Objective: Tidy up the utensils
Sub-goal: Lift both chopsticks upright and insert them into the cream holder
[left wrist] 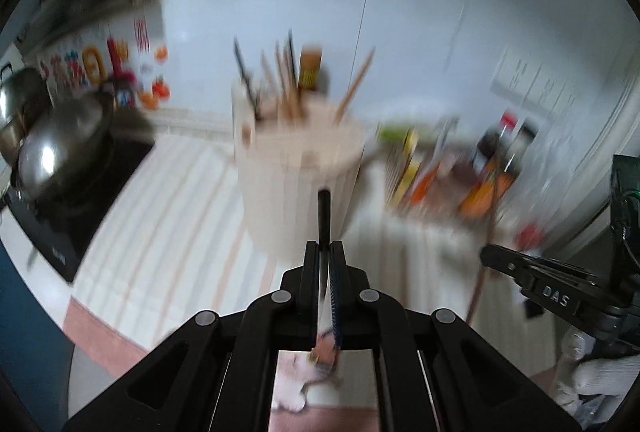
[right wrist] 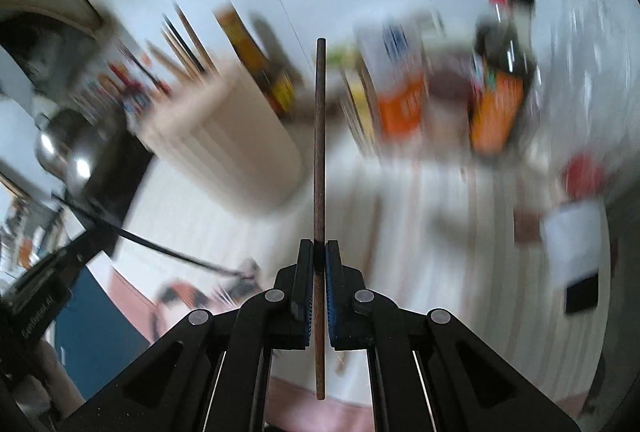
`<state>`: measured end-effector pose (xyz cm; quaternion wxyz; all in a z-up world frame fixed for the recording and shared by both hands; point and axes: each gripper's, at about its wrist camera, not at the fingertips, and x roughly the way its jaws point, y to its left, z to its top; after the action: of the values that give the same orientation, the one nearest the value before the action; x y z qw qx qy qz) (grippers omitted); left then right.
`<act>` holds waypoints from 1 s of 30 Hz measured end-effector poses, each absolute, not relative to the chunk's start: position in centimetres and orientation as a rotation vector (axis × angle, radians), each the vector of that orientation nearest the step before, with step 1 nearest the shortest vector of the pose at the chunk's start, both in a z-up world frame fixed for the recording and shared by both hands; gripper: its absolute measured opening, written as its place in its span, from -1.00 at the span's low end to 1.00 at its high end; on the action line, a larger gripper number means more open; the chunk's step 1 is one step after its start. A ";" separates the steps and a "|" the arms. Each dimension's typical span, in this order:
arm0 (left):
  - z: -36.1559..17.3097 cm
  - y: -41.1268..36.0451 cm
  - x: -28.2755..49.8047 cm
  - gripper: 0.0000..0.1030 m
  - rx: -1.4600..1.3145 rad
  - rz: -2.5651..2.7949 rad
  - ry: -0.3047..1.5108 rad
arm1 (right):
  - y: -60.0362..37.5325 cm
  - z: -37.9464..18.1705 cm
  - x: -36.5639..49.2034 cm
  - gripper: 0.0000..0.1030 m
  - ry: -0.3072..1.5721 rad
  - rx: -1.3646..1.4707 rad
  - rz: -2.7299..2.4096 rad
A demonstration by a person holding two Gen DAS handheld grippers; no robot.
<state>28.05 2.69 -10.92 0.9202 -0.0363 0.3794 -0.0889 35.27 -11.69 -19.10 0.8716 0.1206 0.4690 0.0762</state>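
Black claw (right wrist: 319, 252) tight around slim brown wooden chopstick (right wrist: 319, 136)

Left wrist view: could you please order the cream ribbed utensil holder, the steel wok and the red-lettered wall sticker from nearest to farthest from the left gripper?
1. Cream ribbed utensil holder, straight ahead of the left gripper.
2. Steel wok, left, on the stove.
3. Red-lettered wall sticker, upper left, on the wall.

A home kitchen: a steel wok (left wrist: 60, 136) on a stove (left wrist: 80, 200), sauce bottles (right wrist: 500, 92), a chopstick holder (left wrist: 300, 168).
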 end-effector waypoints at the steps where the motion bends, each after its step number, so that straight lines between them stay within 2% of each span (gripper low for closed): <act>1: -9.2 2.8 28.2 -0.96 -0.079 -0.189 0.747 | -11.7 -17.3 35.8 -0.89 0.945 0.258 0.171; 9: 1.9 4.0 31.0 -0.96 -0.108 -0.227 0.573 | -10.4 -3.9 40.6 -0.89 0.673 0.265 0.260; 15: 6.2 4.3 35.0 -0.96 -0.078 -0.195 0.510 | -9.4 0.6 45.7 -0.89 0.574 0.260 0.259; 20: 5.7 4.2 39.4 -0.96 -0.058 -0.165 0.549 | -8.2 1.0 50.3 -0.89 0.551 0.258 0.257; 30: -1.1 4.4 46.1 -0.96 -0.085 -0.121 0.716 | -4.7 -4.9 57.1 -0.89 0.576 0.242 0.287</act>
<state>46.13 4.40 -1.14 0.9339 -0.0417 0.3501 -0.0592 57.13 -4.74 -4.90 0.9415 0.1189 0.2824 0.1405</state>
